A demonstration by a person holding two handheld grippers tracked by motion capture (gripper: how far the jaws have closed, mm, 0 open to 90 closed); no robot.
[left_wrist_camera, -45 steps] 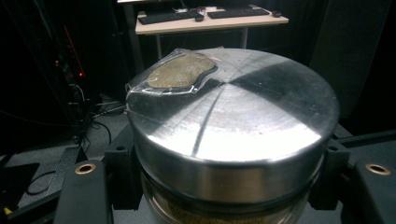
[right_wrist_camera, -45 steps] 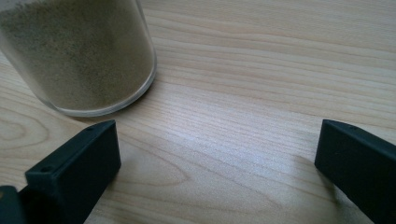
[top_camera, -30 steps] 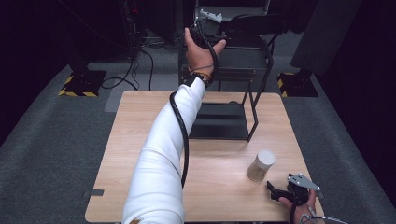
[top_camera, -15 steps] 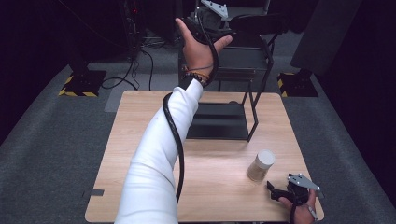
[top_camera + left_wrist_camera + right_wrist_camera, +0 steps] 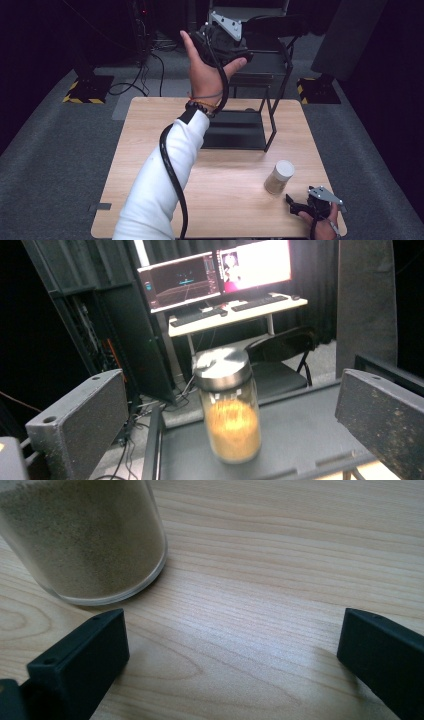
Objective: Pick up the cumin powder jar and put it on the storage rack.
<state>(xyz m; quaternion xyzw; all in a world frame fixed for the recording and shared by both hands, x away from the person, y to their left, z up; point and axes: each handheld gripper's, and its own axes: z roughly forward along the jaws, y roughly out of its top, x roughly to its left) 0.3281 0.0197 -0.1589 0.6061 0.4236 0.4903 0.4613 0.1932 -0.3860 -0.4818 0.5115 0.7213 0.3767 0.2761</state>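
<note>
Left claw [image 5: 230, 440] spread wide, jaws just opened, jar [image 5: 228, 407] standing free between them on rack shelf [image 5: 300, 435], so released. Right claw [image 5: 230, 670] spread, resting on surface [image 5: 280, 555] beside second jar [image 5: 90, 535].

Glossy glass jar [image 5: 231, 410] with brushed metal lid [image 5: 222, 368]; matt light-wood table [image 5: 235, 200].

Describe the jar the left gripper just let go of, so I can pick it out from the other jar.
Start at the black metal rack at the table's far edge. On its upper shelf stands the shelf jar, between the left gripper's open jaws. It has a shiny metal lid and orange-yellow contents; the table jar is white-lidded, beige-filled.
</note>
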